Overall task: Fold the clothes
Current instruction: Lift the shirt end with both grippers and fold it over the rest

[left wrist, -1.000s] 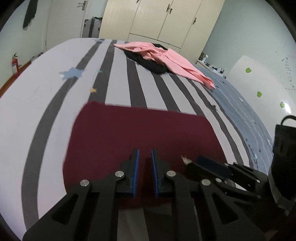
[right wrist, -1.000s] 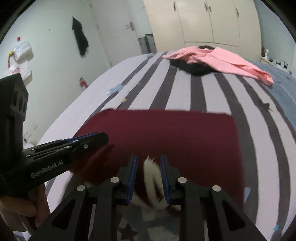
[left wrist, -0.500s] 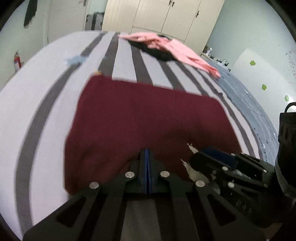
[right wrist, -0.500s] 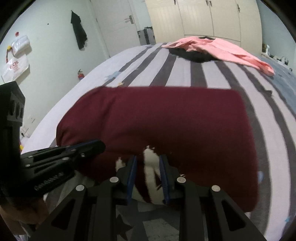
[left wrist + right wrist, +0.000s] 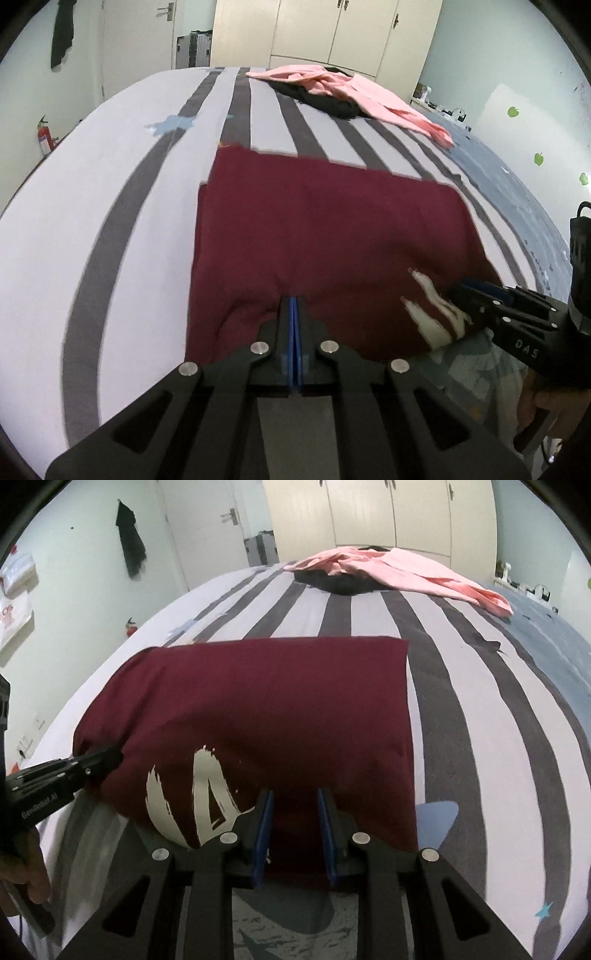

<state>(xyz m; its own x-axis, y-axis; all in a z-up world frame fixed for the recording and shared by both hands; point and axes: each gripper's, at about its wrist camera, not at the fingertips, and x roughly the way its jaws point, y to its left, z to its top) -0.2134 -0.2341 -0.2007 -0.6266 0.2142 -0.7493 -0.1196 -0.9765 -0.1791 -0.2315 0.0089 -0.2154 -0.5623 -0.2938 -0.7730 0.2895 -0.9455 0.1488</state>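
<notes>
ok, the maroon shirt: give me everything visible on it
The maroon shirt looks like soft jersey, folded into a rough rectangle on the striped bedsheet. Its far edge lies flat; its near edge is lifted and bunched. A cream brush-stroke print shows near that edge. The left gripper is shut on the near hem; the right gripper pinches a thicker fold beside the print.

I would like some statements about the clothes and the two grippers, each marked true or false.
1. The left gripper is shut on the maroon shirt. True.
2. The shirt's near edge shows a pale print. True.
3. The pink garment lies beside the right gripper. False: it lies at the bed's far end.
4. The pink garment lies partly over a black garment. True.
5. The bedsheet is plain white. False: it has dark stripes.
</notes>
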